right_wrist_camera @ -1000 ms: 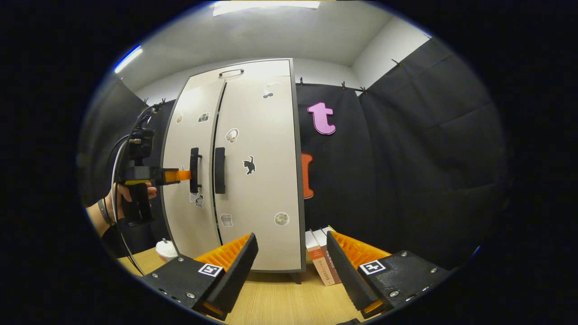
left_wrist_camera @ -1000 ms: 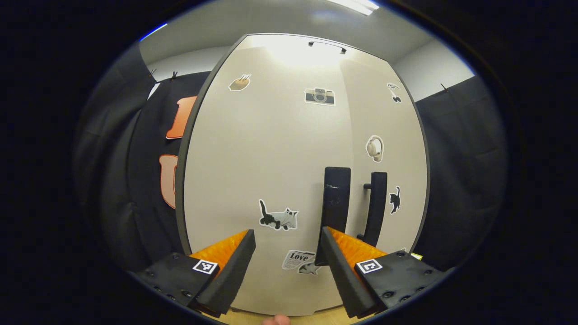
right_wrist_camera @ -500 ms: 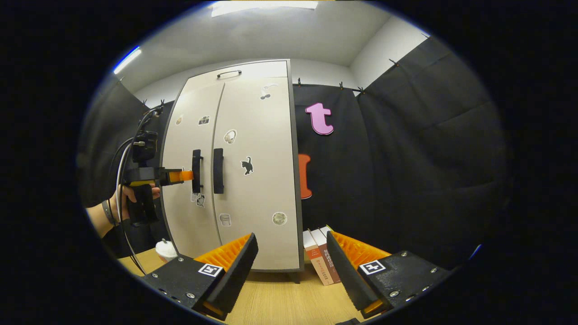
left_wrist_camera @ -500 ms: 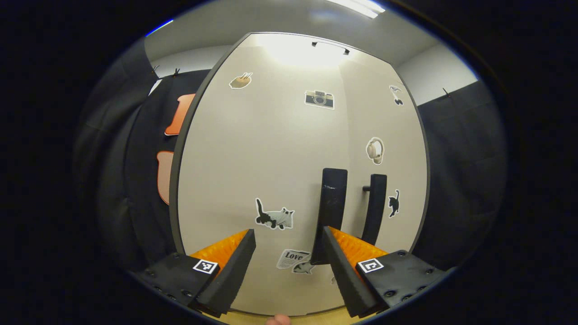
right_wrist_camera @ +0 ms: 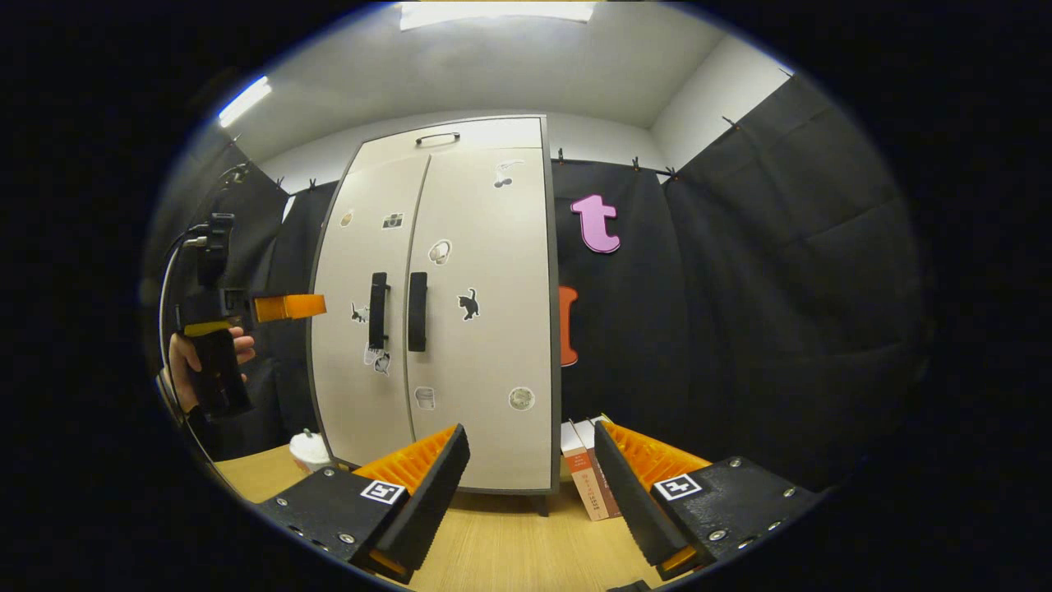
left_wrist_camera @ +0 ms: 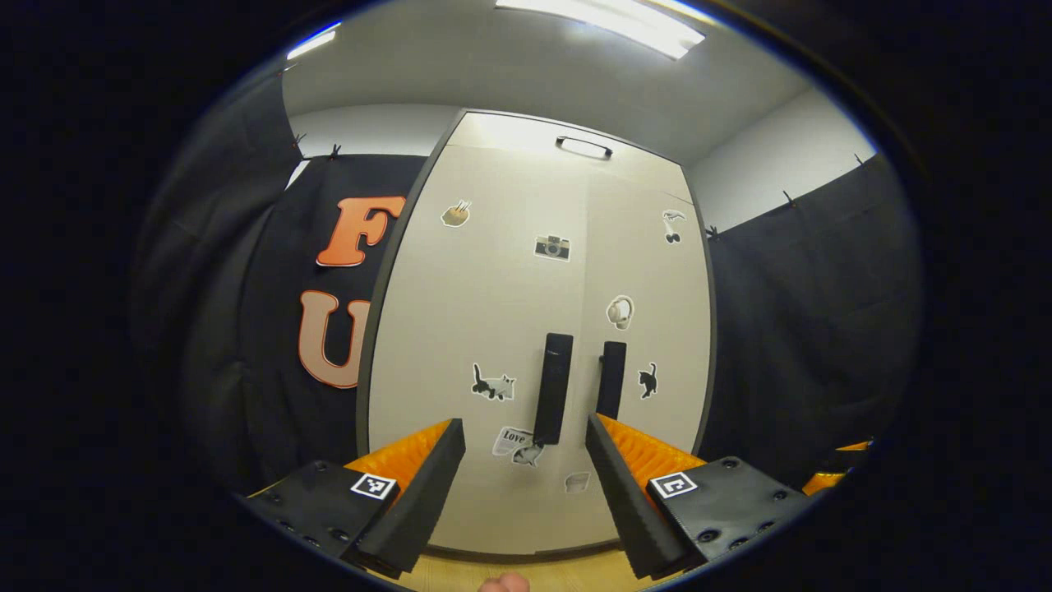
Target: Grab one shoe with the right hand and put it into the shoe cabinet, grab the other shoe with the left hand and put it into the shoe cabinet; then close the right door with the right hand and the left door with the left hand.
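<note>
With both doors flush and no gap showing at the seam, the cabinet stands shut on the tabletop, so the task looks finished; the shoes are presumably inside, hidden behind the doors. Left door and right door meet evenly, their handles side by side. Books lean just beside the cabinet's right foot; a cup sits near its left corner. Left hand-held gripper: jaws apart, holding nothing, clear of the left handle. Right hand-held gripper: jaws apart, empty, well apart from the cabinet. Risks, as judged: a door with no visible latch could spring back open; a careless swing of the left hand-held gripper could tip the cup; the right one, lowered carelessly, could knock the books.
</note>
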The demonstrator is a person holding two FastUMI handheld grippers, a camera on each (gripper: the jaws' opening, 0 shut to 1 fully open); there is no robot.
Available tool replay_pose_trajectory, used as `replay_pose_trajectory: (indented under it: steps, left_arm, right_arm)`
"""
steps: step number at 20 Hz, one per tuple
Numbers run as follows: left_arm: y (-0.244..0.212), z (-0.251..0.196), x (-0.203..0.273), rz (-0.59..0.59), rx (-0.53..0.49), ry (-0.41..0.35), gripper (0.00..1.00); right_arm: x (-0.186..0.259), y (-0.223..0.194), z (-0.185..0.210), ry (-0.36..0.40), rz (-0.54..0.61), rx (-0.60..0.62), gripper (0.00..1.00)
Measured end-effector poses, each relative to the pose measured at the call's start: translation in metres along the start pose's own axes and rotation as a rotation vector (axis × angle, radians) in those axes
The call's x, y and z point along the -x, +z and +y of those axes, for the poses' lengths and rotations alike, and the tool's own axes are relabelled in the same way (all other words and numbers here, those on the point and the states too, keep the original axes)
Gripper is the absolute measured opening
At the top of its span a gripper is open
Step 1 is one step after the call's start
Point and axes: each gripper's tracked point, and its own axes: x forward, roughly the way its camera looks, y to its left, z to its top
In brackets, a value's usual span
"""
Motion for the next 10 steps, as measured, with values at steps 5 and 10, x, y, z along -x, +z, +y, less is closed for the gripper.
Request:
replay_pose_trajectory:
  steps: [5, 10]
  left_arm:
    - [-0.008, 0.009, 0.068, -0.045, -0.062, 0.047, 0.96]
    - [-0.038, 0.032, 0.127, 0.018, -0.105, 0.155, 0.96]
  right_arm:
    - [0.006, -0.001, 0.016, 0.035, 0.004, -0.017, 0.94]
    - [0.02, -0.006, 0.027, 0.056, 0.037, -0.022, 0.94]
